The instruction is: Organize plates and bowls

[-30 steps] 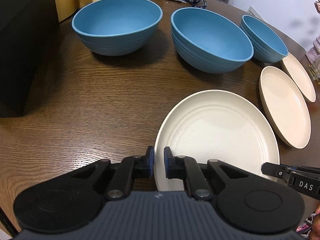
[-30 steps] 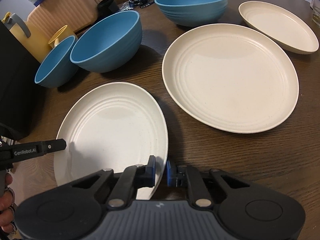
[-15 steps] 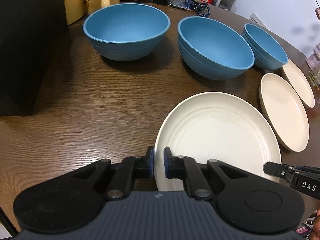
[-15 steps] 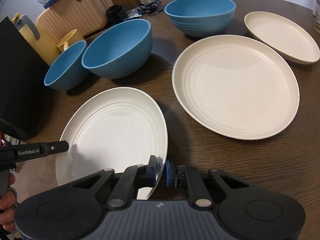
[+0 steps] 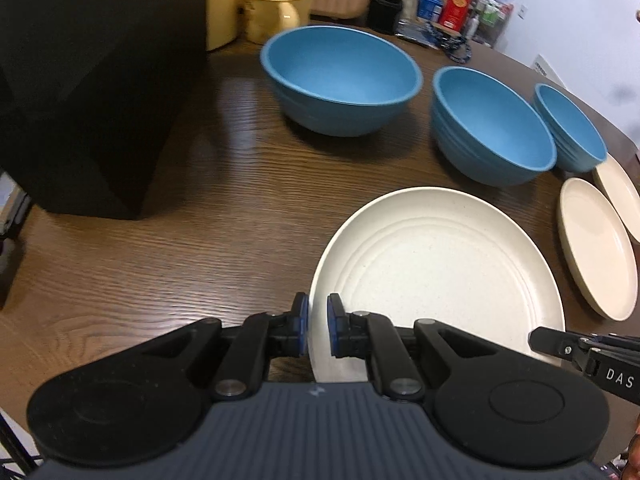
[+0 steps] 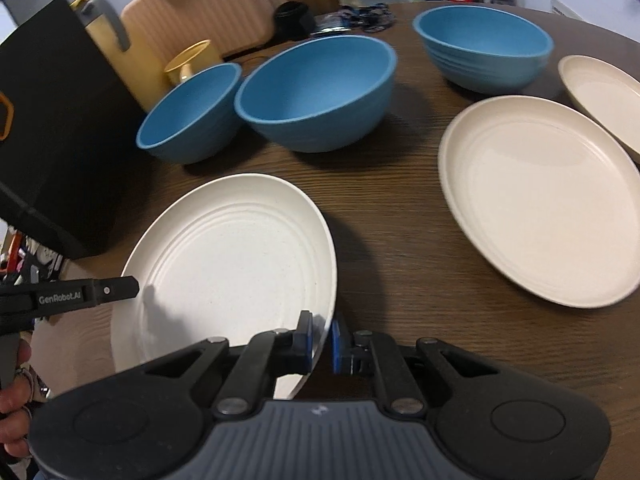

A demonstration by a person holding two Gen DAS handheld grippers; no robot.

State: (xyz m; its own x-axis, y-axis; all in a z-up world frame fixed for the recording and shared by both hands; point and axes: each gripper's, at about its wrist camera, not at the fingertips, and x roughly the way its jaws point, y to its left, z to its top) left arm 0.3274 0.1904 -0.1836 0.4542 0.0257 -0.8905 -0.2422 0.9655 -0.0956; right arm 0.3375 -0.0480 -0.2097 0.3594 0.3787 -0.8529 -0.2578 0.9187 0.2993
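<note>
Dark wood-grain table (image 5: 168, 248) carries all items. We see the black box (image 5: 92, 80) at its left edge, then three blue bowls (image 5: 340, 80) in a row, then two cream plates (image 6: 536, 208) to the right. We hold the white plate (image 5: 436, 272) at the near edge: left gripper (image 5: 318, 330) and right gripper (image 6: 320, 342) each clamp its rim

We see a dark wood-grain table (image 5: 168, 240), a black box (image 5: 92, 80) at nine o'clock, a ribbed beige case (image 6: 200, 12) at twelve, a white wall (image 5: 580, 8) at two
</note>
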